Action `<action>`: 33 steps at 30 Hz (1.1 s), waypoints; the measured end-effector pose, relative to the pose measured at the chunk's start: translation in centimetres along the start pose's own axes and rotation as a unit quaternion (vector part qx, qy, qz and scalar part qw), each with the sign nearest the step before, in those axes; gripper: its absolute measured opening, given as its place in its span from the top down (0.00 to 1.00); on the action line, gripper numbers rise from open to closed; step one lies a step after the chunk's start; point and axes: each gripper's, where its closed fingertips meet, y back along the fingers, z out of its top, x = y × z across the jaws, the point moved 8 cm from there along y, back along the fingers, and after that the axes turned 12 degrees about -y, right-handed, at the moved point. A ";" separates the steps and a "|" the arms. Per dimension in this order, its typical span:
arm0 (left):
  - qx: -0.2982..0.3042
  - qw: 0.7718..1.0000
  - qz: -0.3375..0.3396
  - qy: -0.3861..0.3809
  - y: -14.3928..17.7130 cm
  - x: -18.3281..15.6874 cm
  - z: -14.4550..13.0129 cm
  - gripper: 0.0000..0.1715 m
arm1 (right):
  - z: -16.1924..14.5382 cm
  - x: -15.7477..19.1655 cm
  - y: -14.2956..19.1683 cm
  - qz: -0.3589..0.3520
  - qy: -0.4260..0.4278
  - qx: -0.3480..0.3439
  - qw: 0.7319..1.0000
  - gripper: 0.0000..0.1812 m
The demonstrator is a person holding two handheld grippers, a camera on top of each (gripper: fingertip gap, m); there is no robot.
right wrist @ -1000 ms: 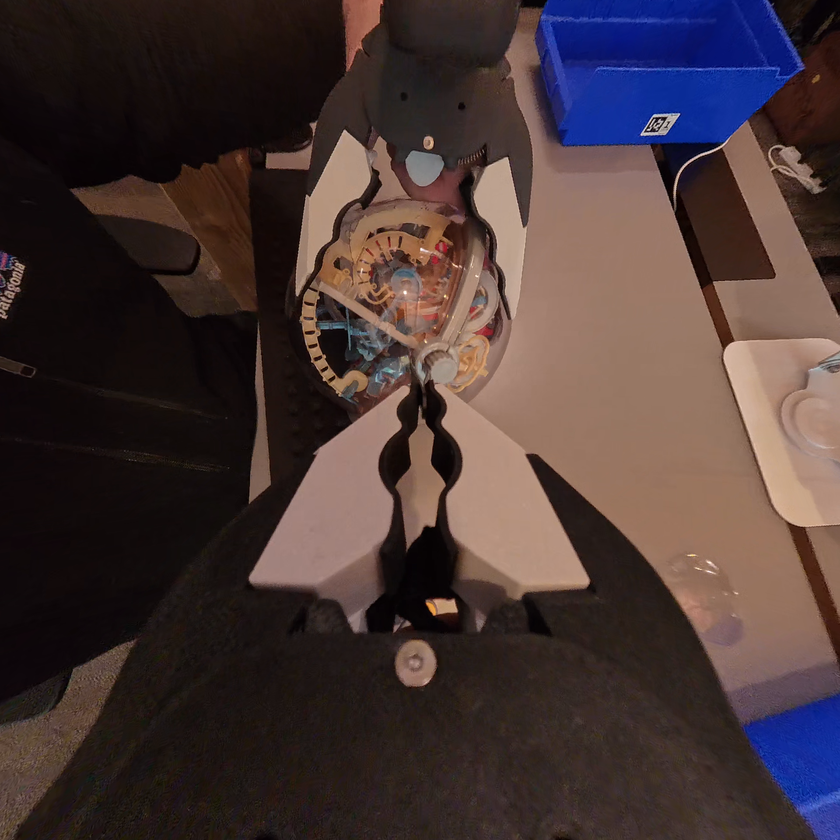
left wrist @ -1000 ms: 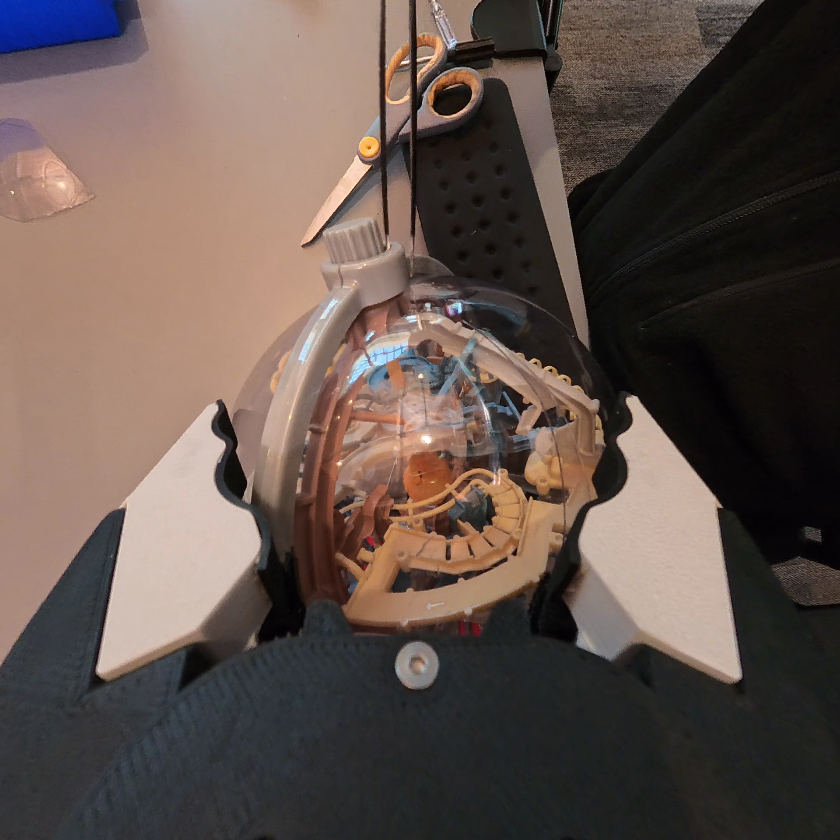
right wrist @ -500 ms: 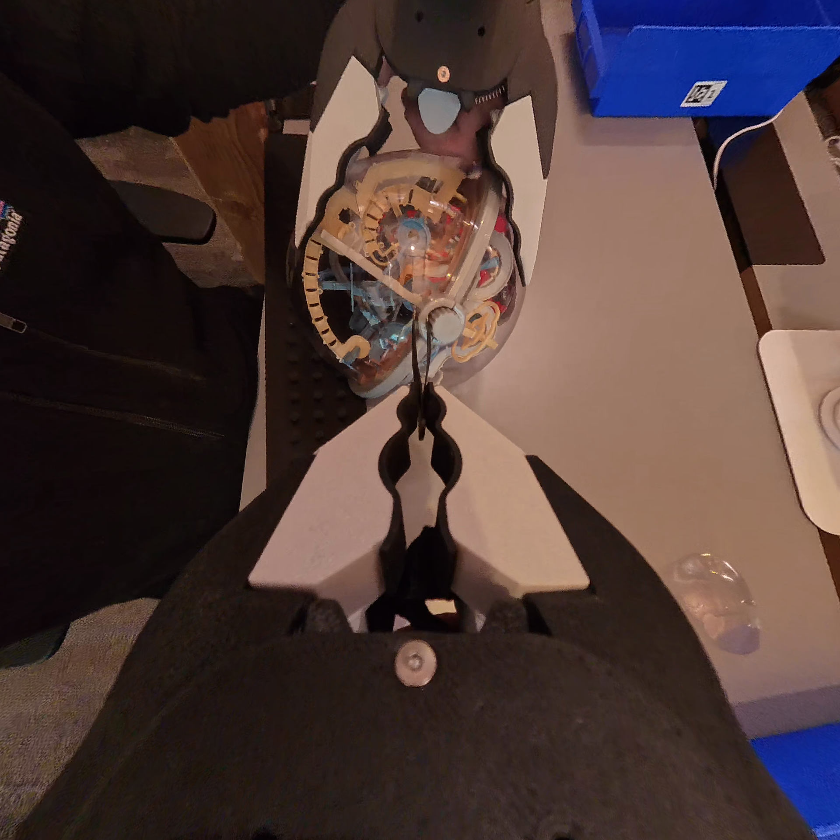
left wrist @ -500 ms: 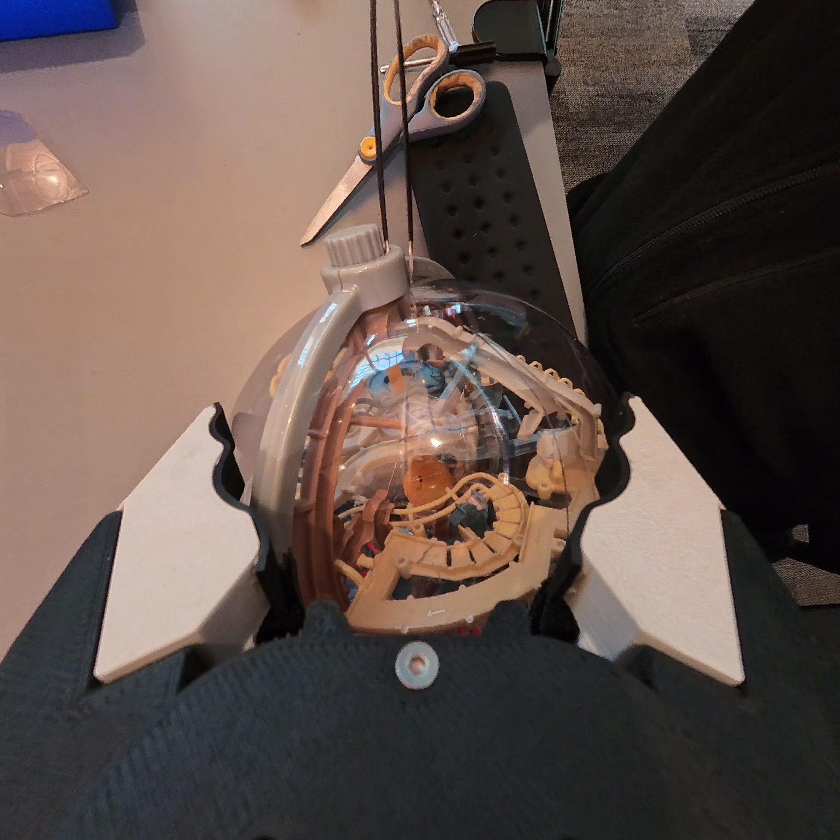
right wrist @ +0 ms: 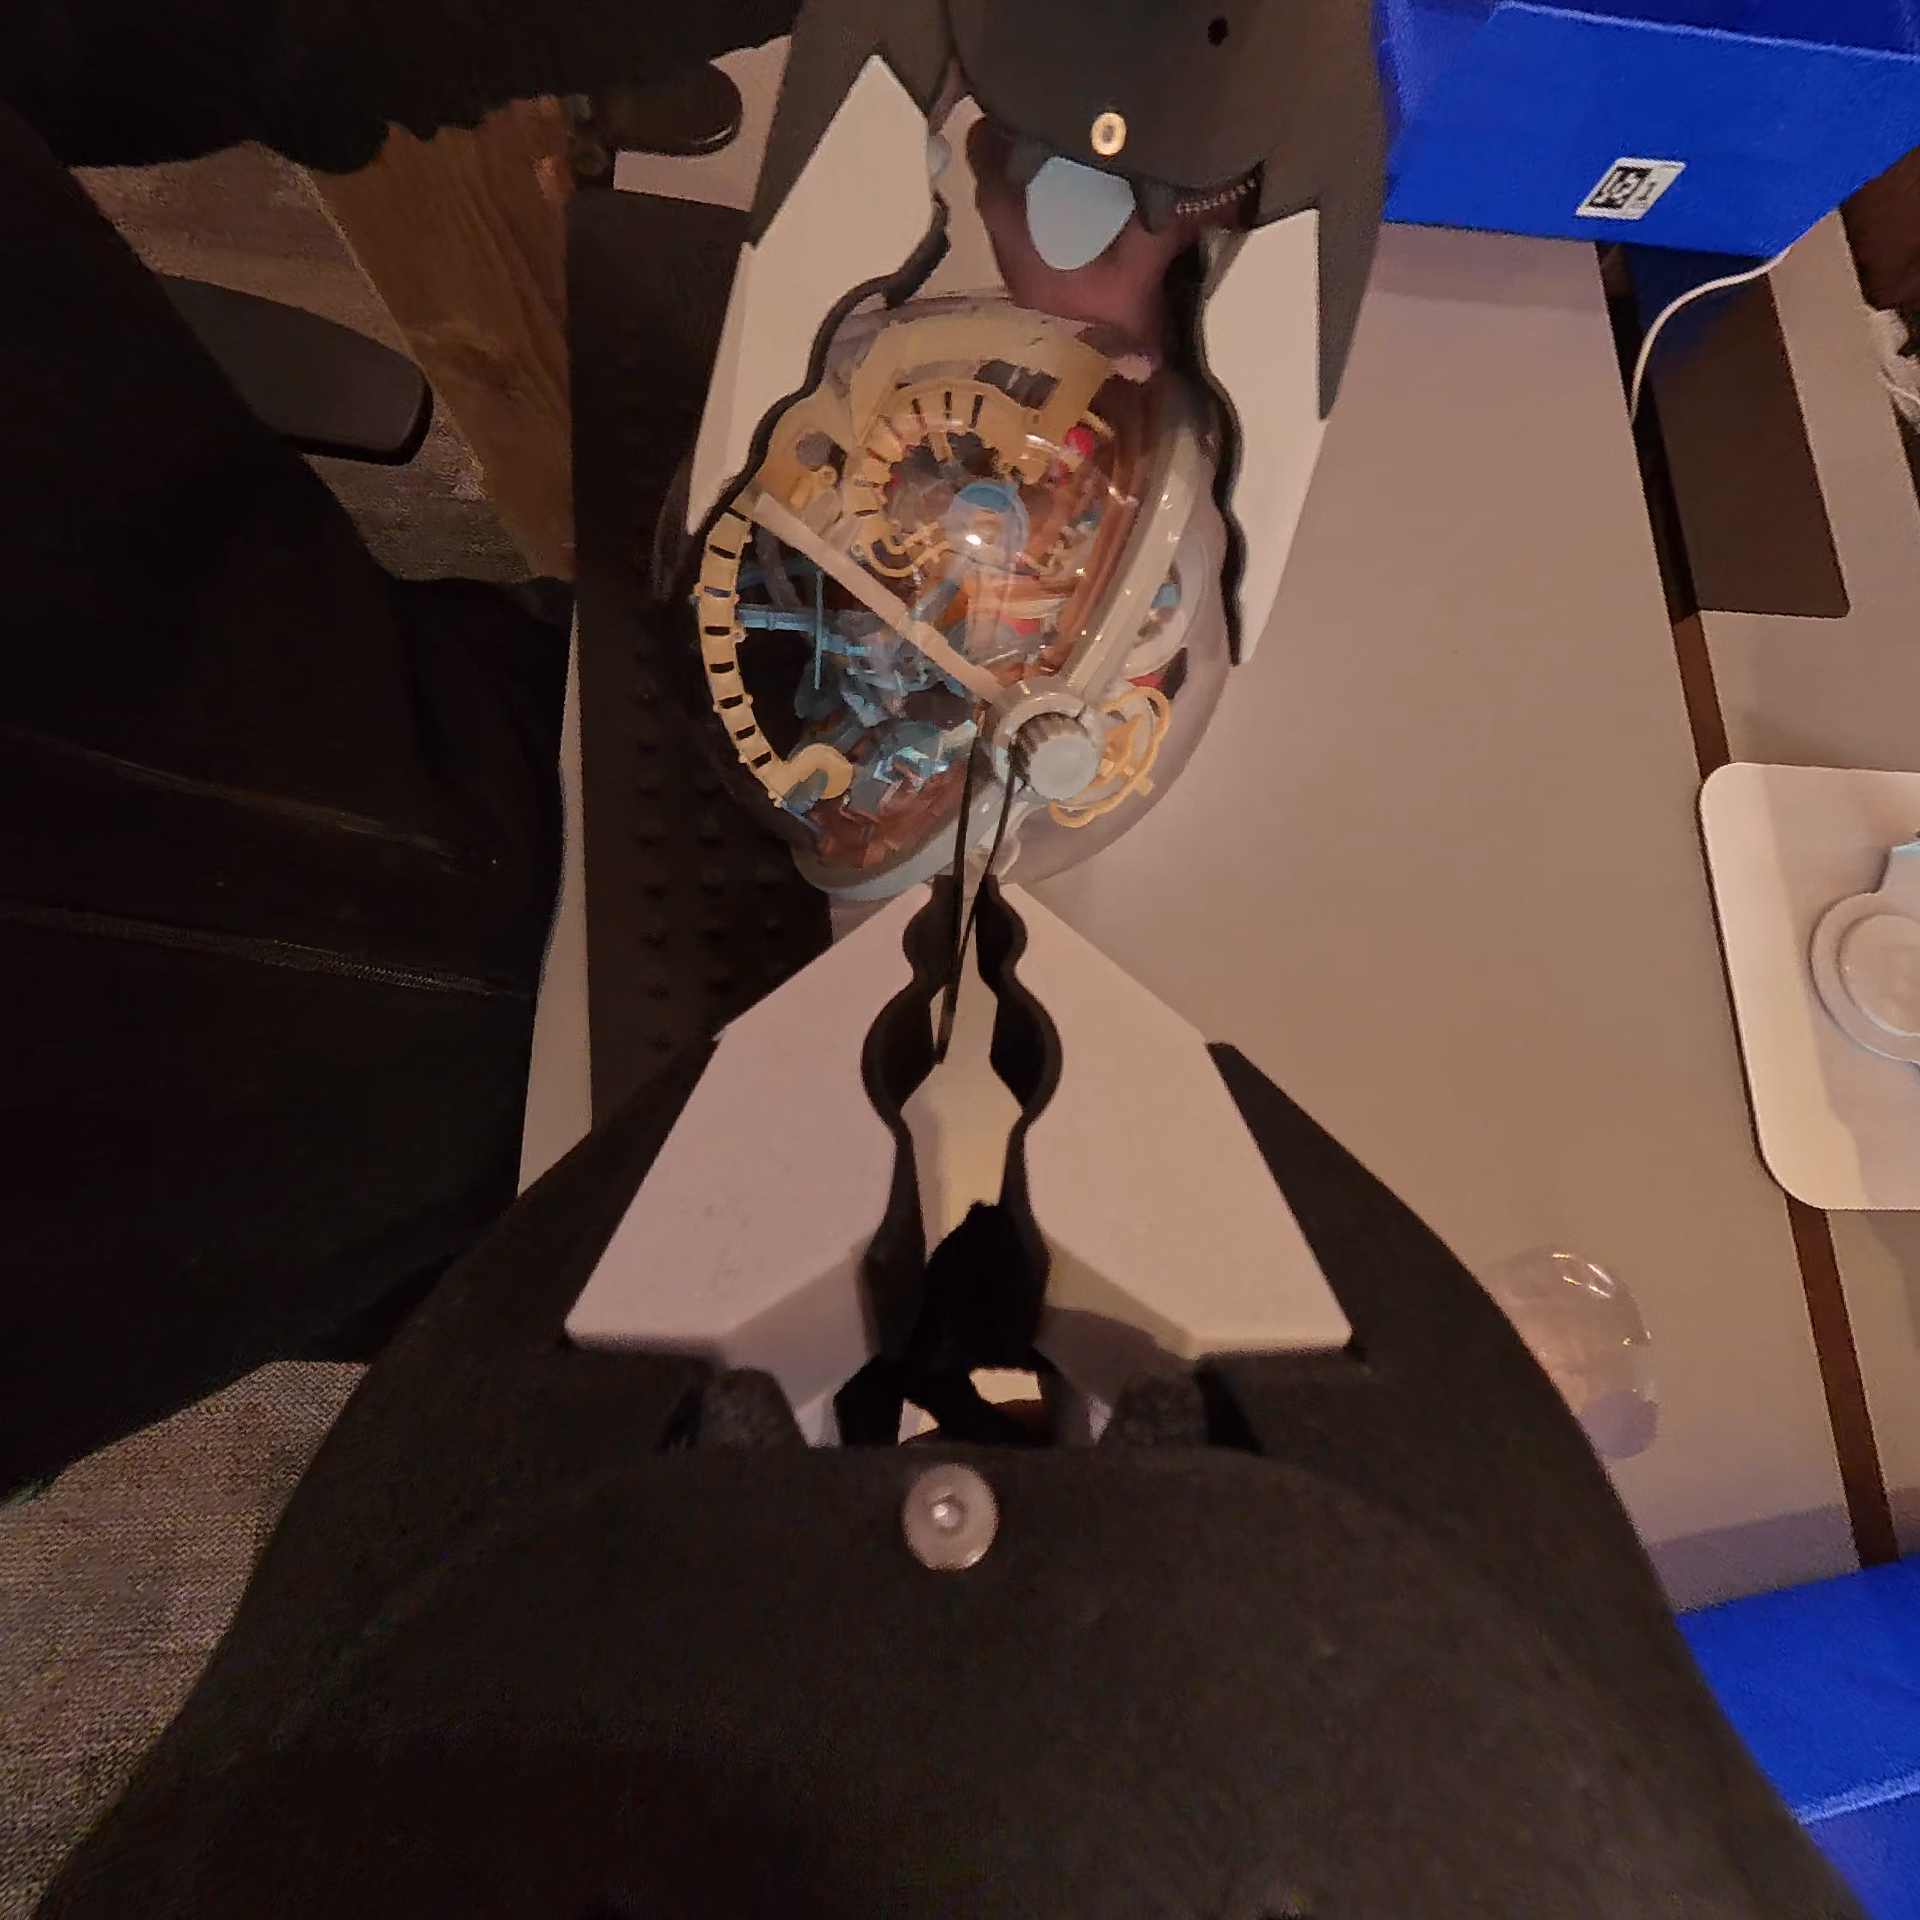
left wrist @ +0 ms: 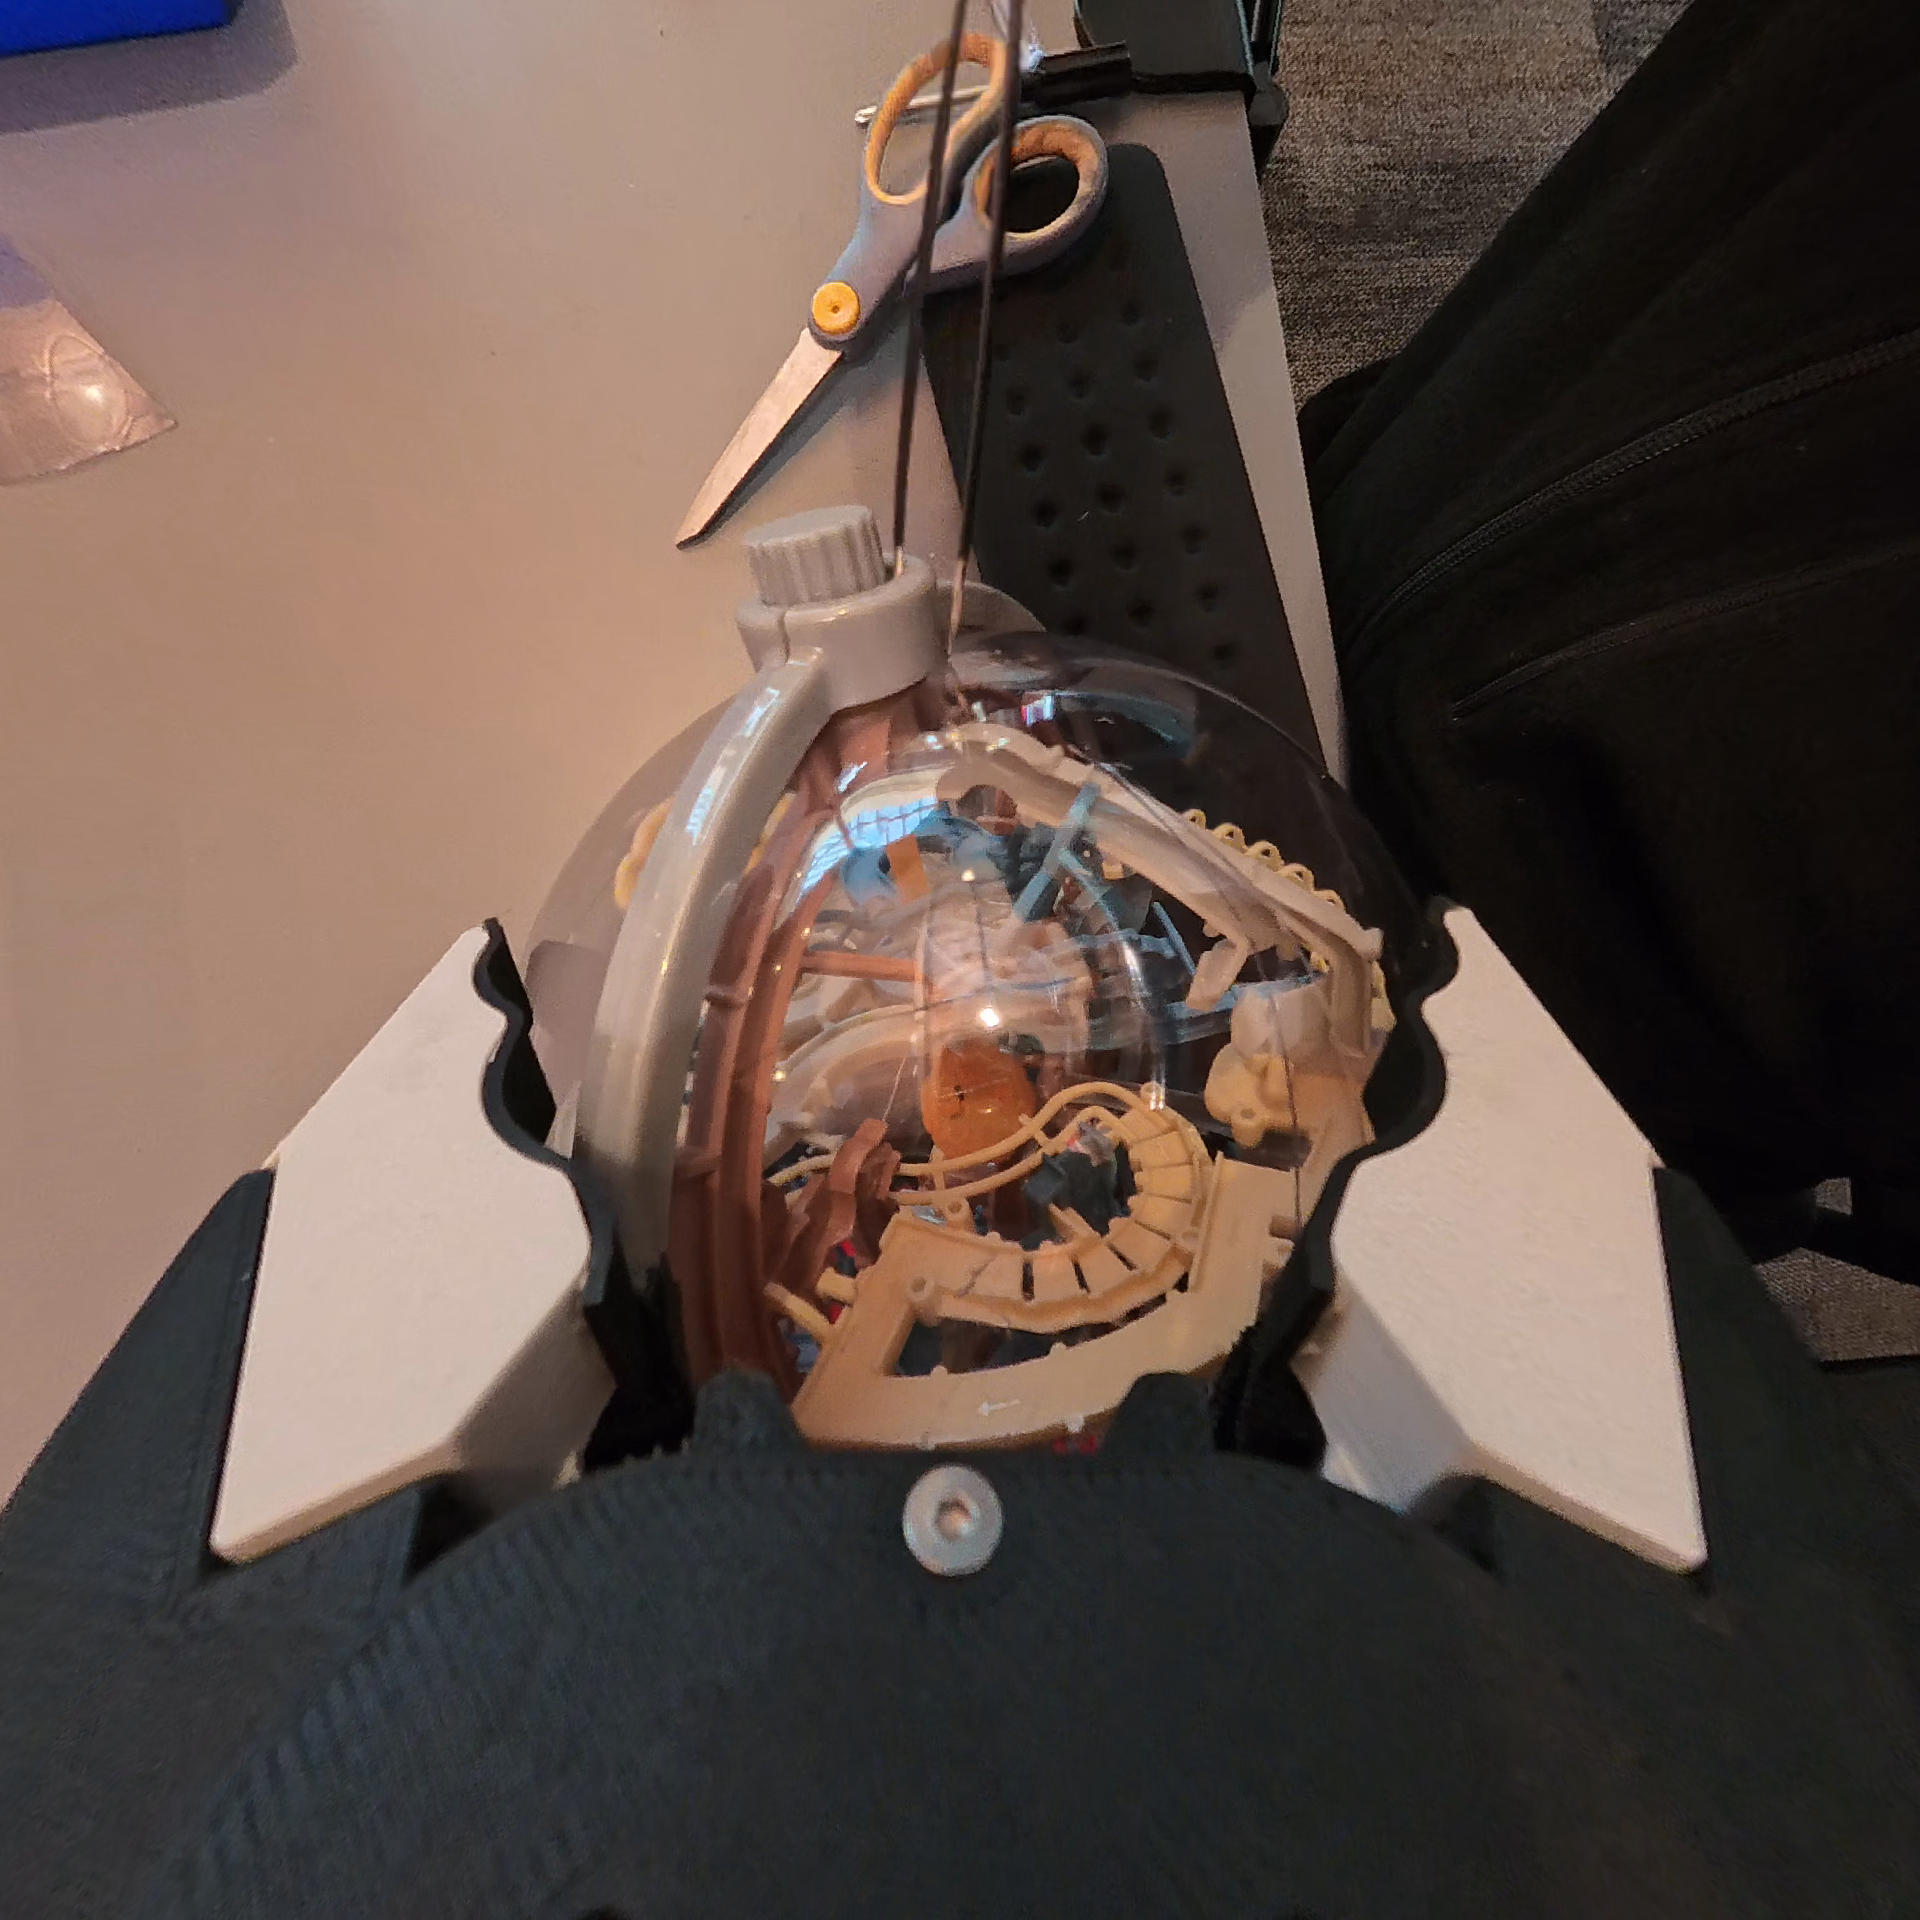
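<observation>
Two grippers meet over the desk's near edge. Left gripper [left wrist: 966,935] has its fingers spread wide around a clear maze ball [left wrist: 997,997], black pads pressed to the sphere on both sides; ball sits deep between the fingers, grey knob [left wrist: 816,561] pointing away from the camera. Right gripper [right wrist: 961,914] faces it from the opposite side, fingers narrowed almost together and pinching a thin black cord [right wrist: 961,935] that runs taut from beside the knob. Ball hangs above the grey desk [left wrist: 364,520] and a black perforated mat [left wrist: 1122,436] along the edge. Scissors [left wrist: 883,281] lie just beyond the ball, handles on the mat, blades on the desk. Clear plastic shell [left wrist: 62,405] lies well off to the side. Person's dark clothing [left wrist: 1662,623] crowds the desk edge; blue bin [right wrist: 1662,114] stands behind the left gripper. Open desk lies toward a white tray [right wrist: 1787,1039].
</observation>
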 end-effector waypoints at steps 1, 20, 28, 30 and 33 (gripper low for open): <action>0.003 1.000 0.000 0.000 0.0 0.0 0.0 0.09 | -0.1 0.3 0.0 -0.006 0.003 -0.001 1.000 0.99; 0.011 1.000 -0.009 -0.003 -0.4 0.3 0.3 0.09 | -3.6 -1.4 -1.8 -0.014 -0.043 0.033 0.998 1.00; -0.001 1.000 -0.011 -0.009 -0.2 0.4 0.1 0.10 | -3.8 -2.5 -2.0 0.034 -0.051 -0.022 0.998 1.00; 0.001 1.000 -0.012 -0.011 -0.3 0.5 0.3 0.10 | -4.1 -2.8 -2.3 0.025 -0.052 -0.020 0.998 1.00; 0.008 1.000 -0.014 -0.007 -0.4 0.6 0.4 0.11 | -4.2 -3.4 -2.6 0.039 -0.051 -0.021 0.998 0.99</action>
